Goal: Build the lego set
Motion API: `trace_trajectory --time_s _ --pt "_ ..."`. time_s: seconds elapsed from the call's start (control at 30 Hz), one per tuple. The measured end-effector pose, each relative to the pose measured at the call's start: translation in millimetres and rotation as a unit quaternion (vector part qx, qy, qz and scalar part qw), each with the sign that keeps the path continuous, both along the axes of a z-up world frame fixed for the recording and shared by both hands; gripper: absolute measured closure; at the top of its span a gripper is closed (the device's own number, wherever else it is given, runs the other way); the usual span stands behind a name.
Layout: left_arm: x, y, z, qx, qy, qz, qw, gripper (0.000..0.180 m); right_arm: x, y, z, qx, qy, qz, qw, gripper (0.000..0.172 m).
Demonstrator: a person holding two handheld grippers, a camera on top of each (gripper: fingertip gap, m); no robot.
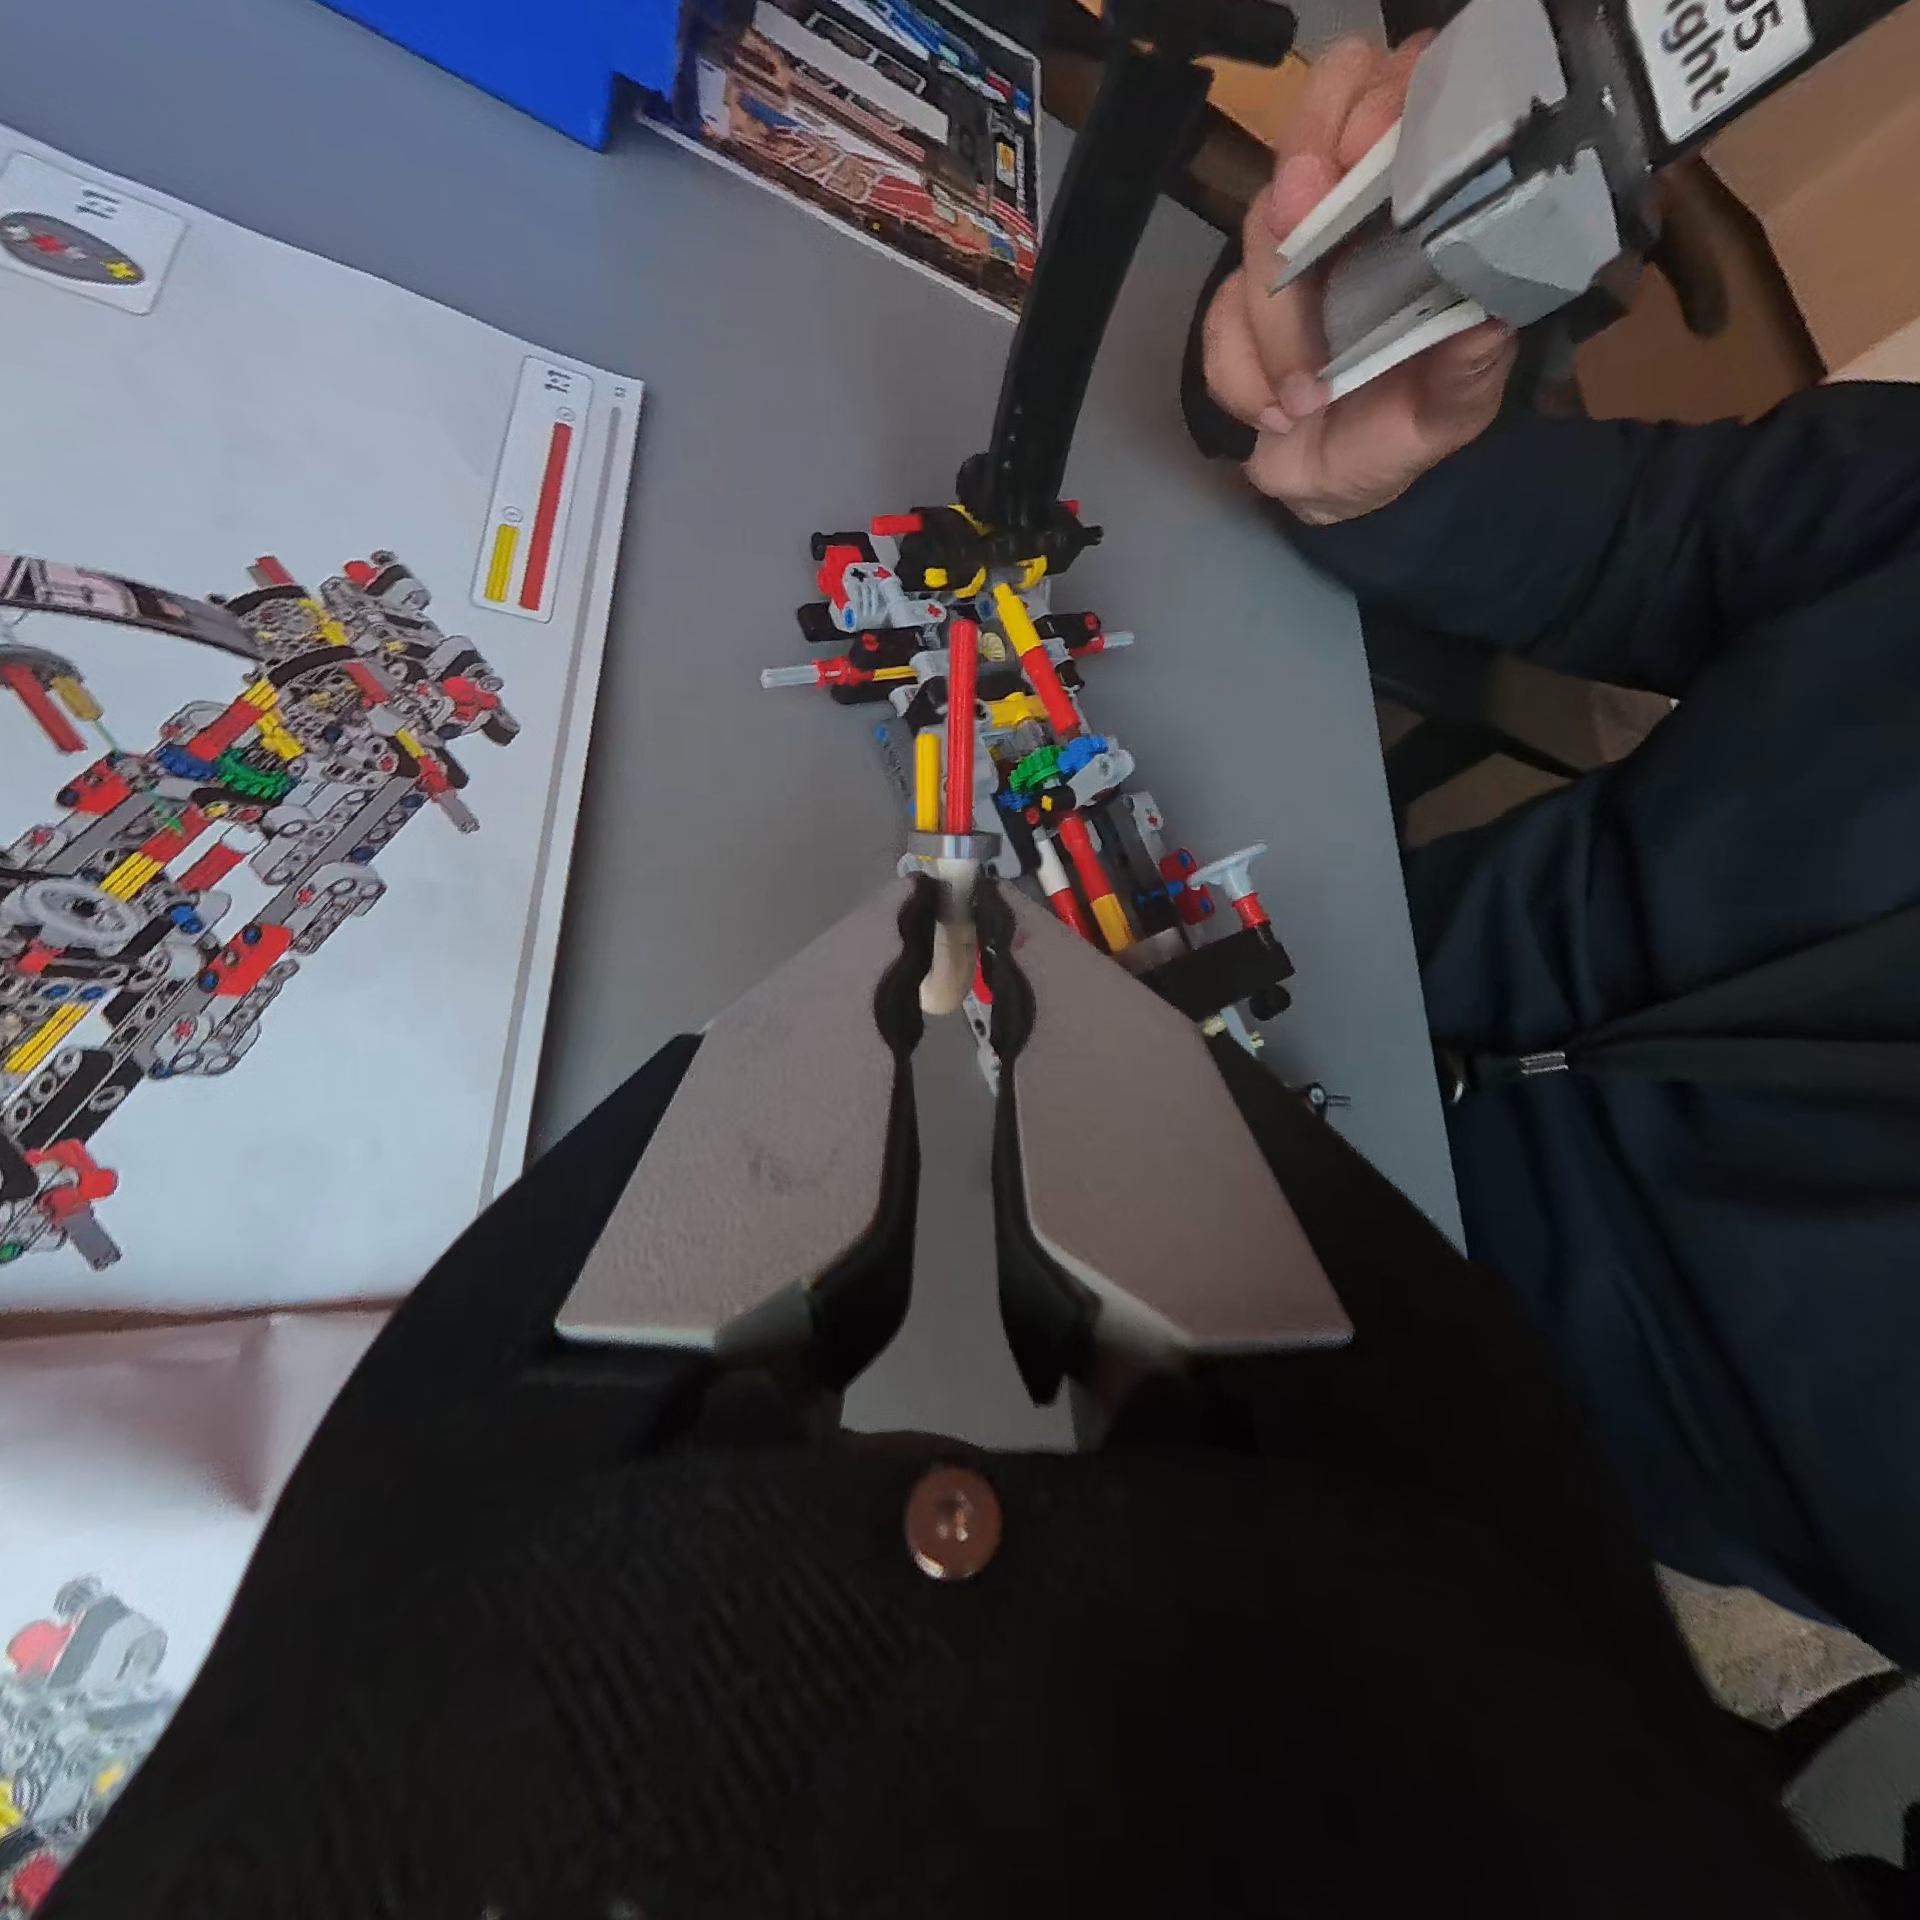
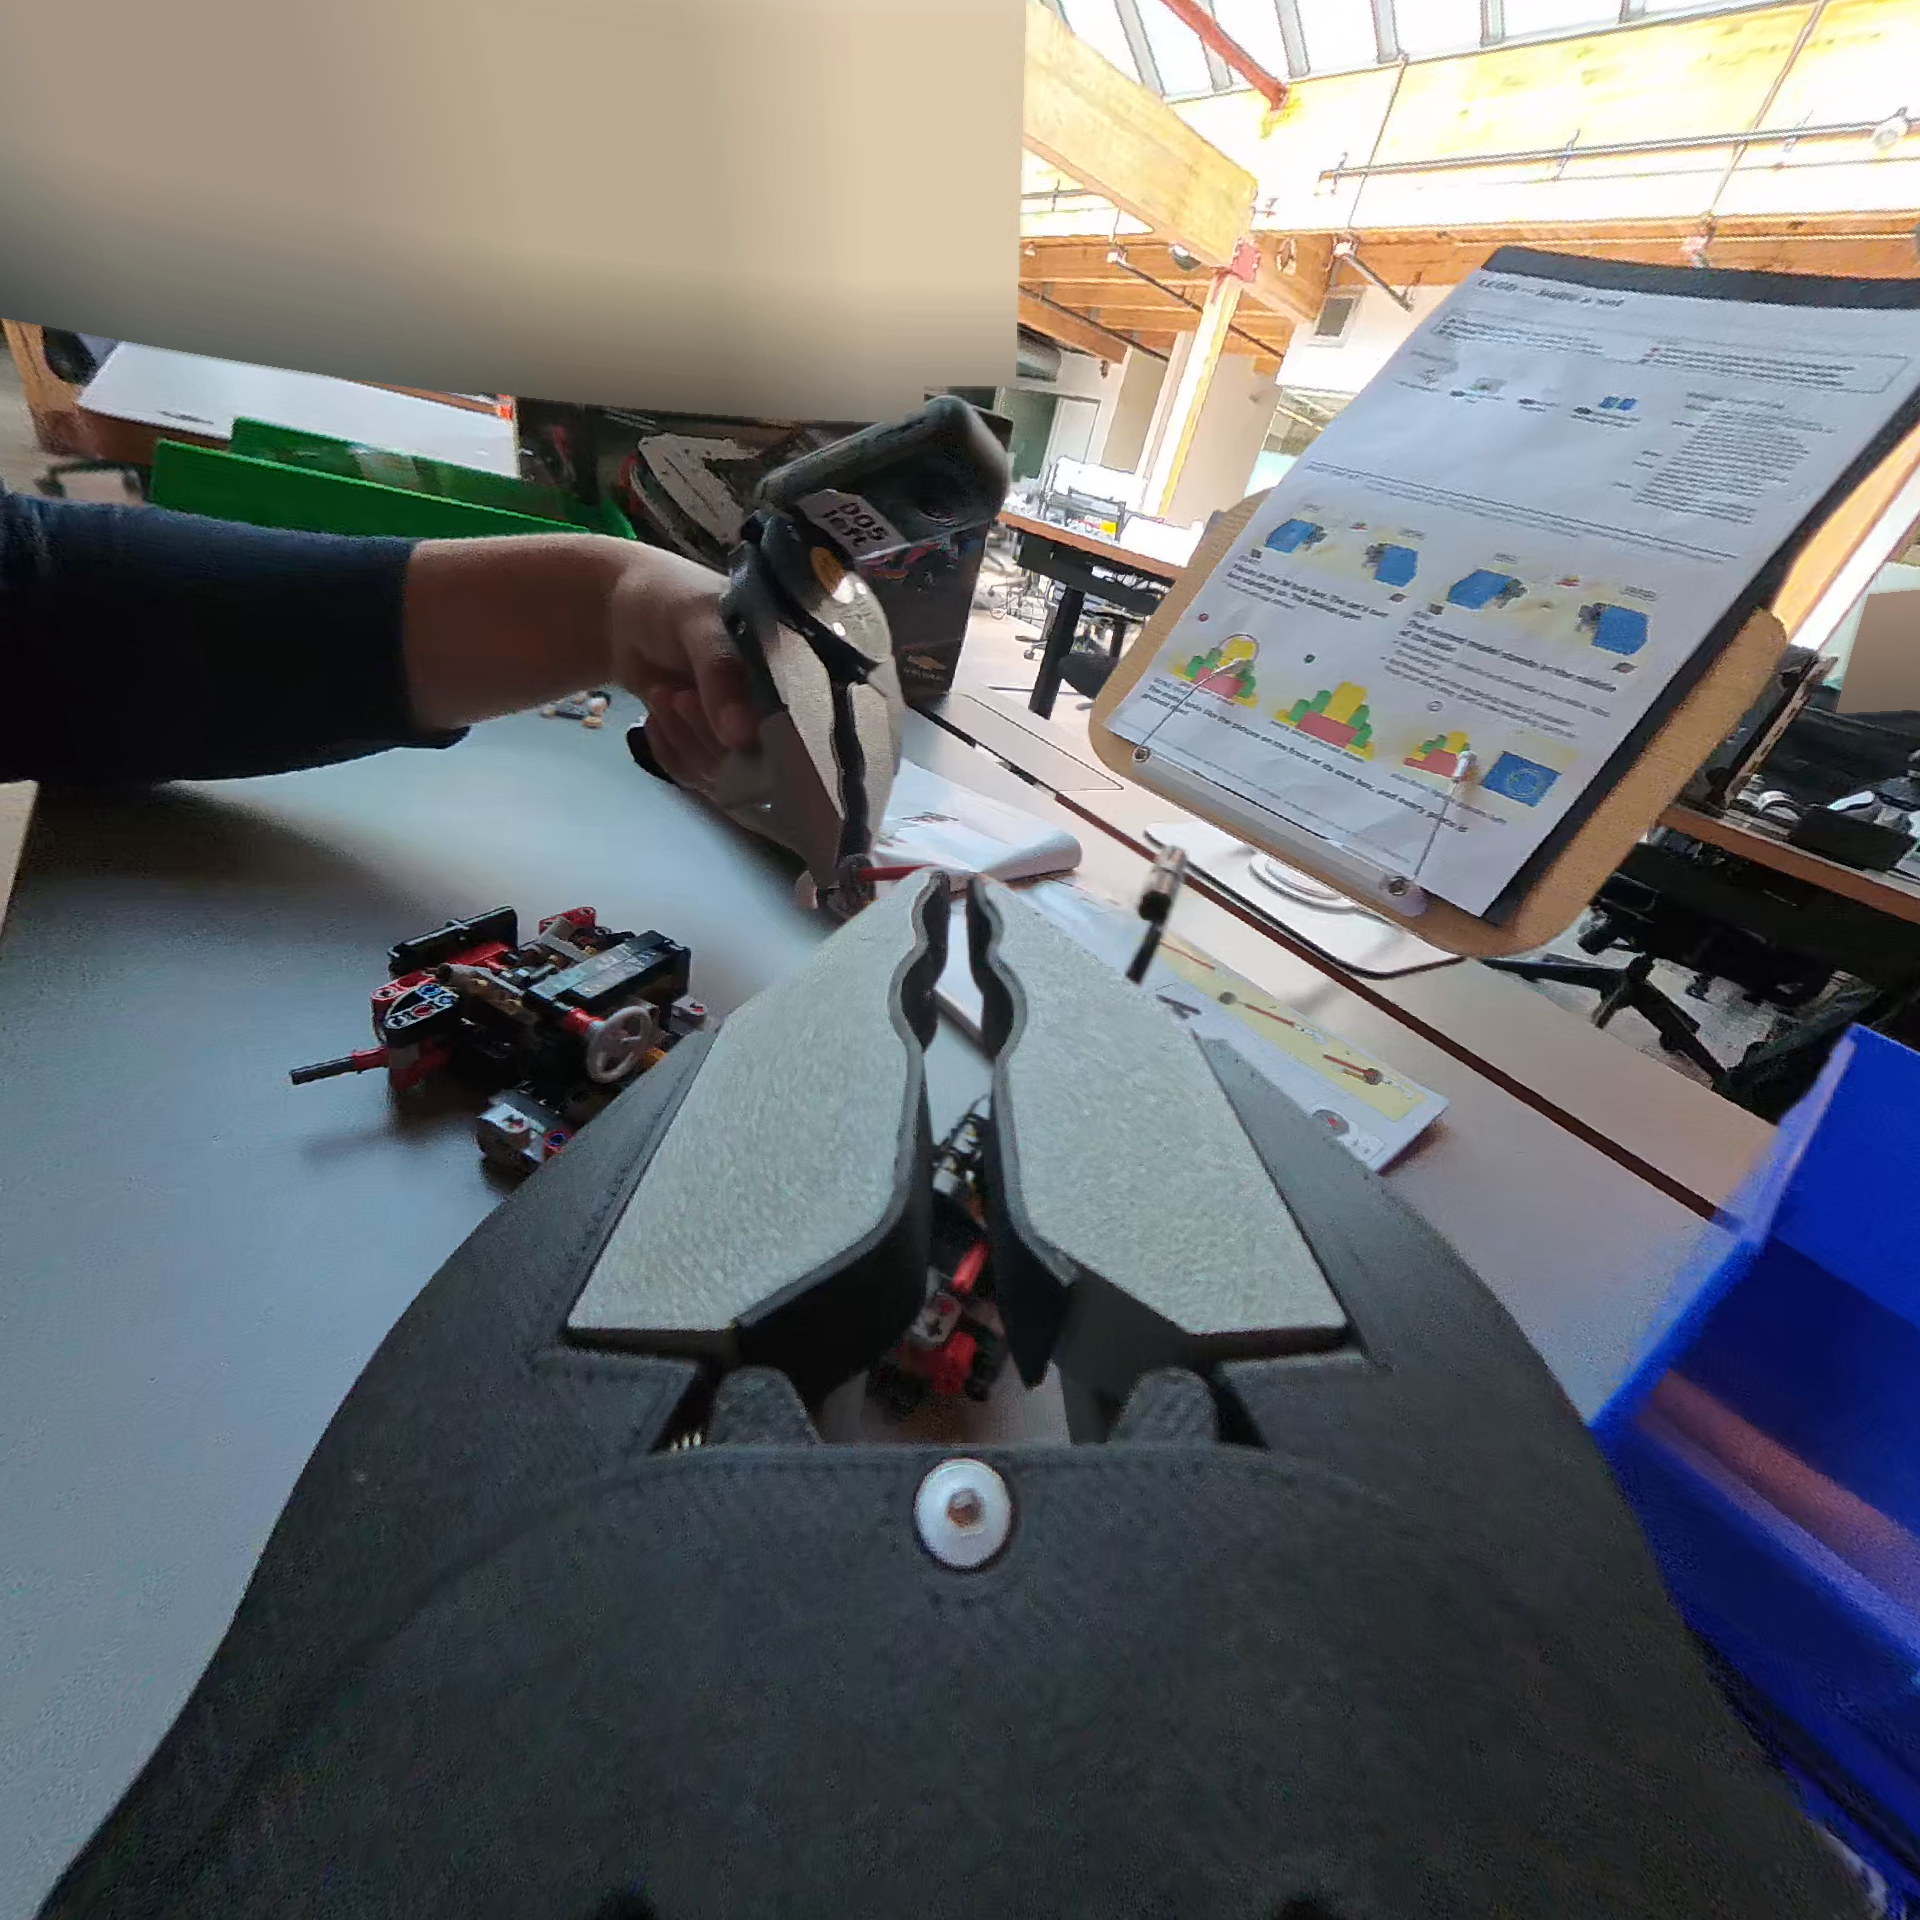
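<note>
Spanning w/ grey tabletop [image 2: 312, 831], timber-beamed workshop beyond.

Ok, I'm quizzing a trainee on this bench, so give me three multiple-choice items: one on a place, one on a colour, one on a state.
1. Where does the brick model lie?
A. on the grey table
B. in a blue bin
C. on a booklet

2. What colour is the rod sticking out of the left claw?
A. green
B. red
C. black

3. How is the right claw?
A. clamped on a wheel
B. open, holding nothing
C. clamped on paper

Answers:
1. A, it rests on the bare tabletop.
2. B, the rod is plainly red.
3. B, its tips stand apart with nothing between them.
</note>
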State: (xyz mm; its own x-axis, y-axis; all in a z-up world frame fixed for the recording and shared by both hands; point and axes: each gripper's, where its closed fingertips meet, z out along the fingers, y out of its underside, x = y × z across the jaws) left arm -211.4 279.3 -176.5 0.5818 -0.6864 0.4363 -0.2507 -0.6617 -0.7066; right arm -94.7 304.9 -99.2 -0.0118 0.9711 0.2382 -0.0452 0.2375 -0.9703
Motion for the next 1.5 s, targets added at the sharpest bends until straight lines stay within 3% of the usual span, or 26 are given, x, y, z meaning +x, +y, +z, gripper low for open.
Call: trace_trajectory --time_s 0.17,0.3,0.5,0.57,0.67,0.83,1.13,1.5 --pt "24 -11 -5 0.005 0.066 -0.089 0.994 0.176 -21 -25 -13 0.045 -0.098 0.005 0.994 0.17" --pt "41 -19 -5 0.011 0.095 -0.155 0.983 0.176 -34 -21 -35 0.082 -0.189 -0.025 0.978 0.151" --pt "51 -15 3 0.017 0.086 -0.188 0.978 0.176 -48 -20 -50 0.08 -0.252 -0.005 0.964 0.147" --pt "52 -17 3 0.019 0.089 -0.196 0.976 0.176 -51 -23 -55 0.068 -0.266 0.009 0.962 0.154" --pt "50 -16 4 0.023 0.09 -0.192 0.977 0.176 -53 -22 -62 0.075 -0.28 0.01 0.957 0.168" --pt "45 -11 7 0.029 0.082 -0.175 0.981 0.176 -55 -21 -63 0.044 -0.275 0.003 0.96 0.169" --pt "44 -2 8 0.031 0.062 -0.152 0.986 0.175 -53 -20 -72 -0.111 -0.263 0.023 0.958 0.17" --pt "37 -5 6 0.081 0.079 -0.12 0.986 0.174 -54 -27 -79 -0.157 -0.253 0.023 0.954 0.17"
